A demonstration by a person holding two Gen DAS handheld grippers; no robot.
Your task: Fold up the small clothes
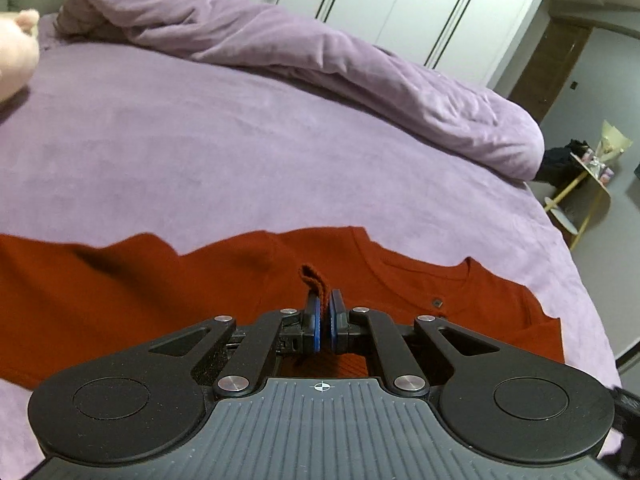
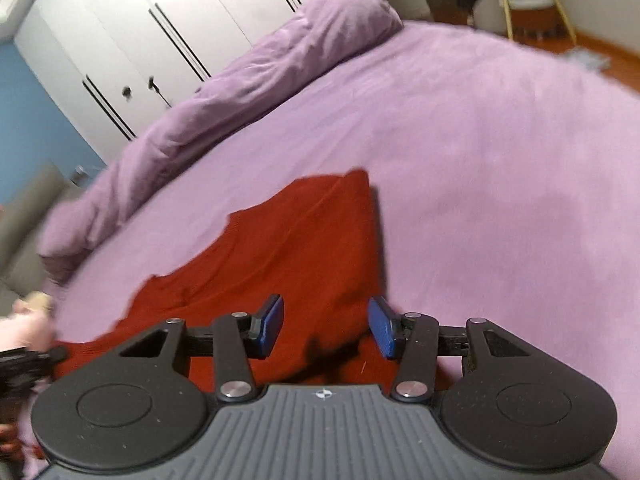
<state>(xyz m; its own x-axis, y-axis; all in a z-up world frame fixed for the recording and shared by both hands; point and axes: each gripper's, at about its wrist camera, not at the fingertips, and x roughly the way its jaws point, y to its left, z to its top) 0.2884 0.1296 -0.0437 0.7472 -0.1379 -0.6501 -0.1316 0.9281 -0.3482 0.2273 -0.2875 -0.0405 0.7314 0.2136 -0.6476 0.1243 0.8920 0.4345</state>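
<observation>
A small dark red shirt (image 1: 420, 280) lies spread on the purple bed, with its neckline and a button toward the right in the left wrist view. My left gripper (image 1: 325, 300) is shut on a pinched fold of the red shirt, and a tuft of fabric (image 1: 314, 276) sticks up between the blue pads. In the right wrist view the shirt (image 2: 304, 248) lies under and ahead of my right gripper (image 2: 326, 320), which is open and empty just above the cloth. The left gripper's black body (image 2: 24, 364) shows at the left edge there.
A rolled purple duvet (image 1: 320, 52) lies along the far side of the bed (image 1: 200, 160). A pink plush toy (image 1: 16, 52) sits at the left. White wardrobe doors (image 2: 140, 32) stand behind. A small yellow-legged side table (image 1: 584, 184) stands off the bed's right edge.
</observation>
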